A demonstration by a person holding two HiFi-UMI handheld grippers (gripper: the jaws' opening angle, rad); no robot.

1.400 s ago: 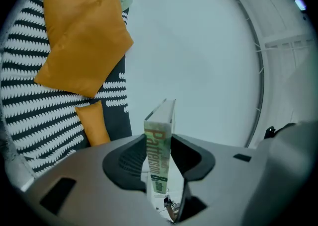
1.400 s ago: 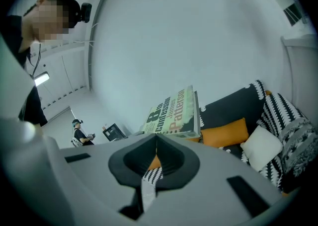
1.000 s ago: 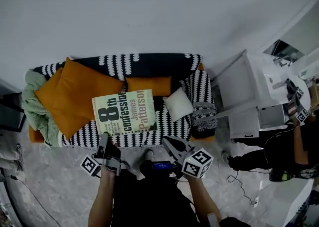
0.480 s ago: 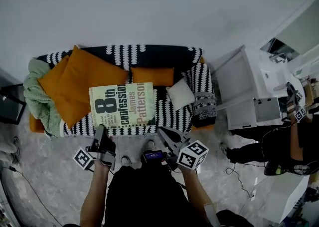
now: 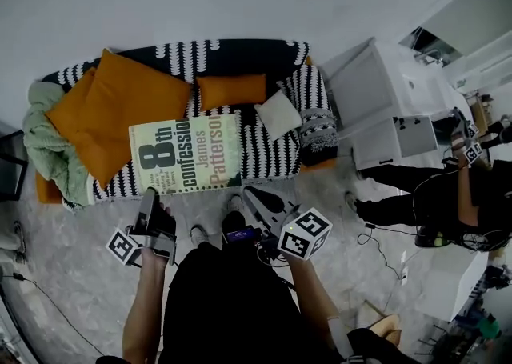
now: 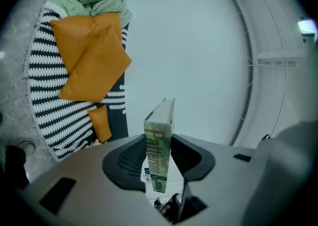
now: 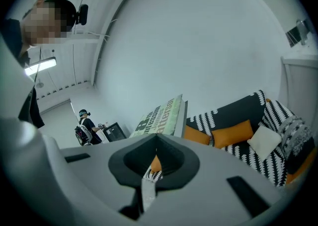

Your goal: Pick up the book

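The book (image 5: 188, 154), pale green with large dark lettering on its cover, hangs flat in the air over the front edge of the black-and-white sofa (image 5: 268, 158). My left gripper (image 5: 149, 199) is shut on its near left corner. In the left gripper view the book's spine (image 6: 160, 145) stands upright between the two dark pads, which press on both sides. My right gripper (image 5: 250, 197) hovers just right of the book's near edge, apart from it, jaws shut and empty. The right gripper view shows the book's cover (image 7: 161, 115) just beyond the closed tips of the right gripper (image 7: 157, 138).
On the sofa lie a big orange cushion (image 5: 120, 106), a small orange one (image 5: 232, 90), a white cushion (image 5: 278, 114) and a green blanket (image 5: 44, 146). A white cabinet (image 5: 384, 106) stands to the right. Another person (image 5: 448, 202) stands at the far right. Cables run over the floor (image 5: 384, 250).
Both grippers and the book have drawn back from the sofa toward me. The book now overhangs the seat's front edge, held by the left gripper throughout. The right gripper stays shut.
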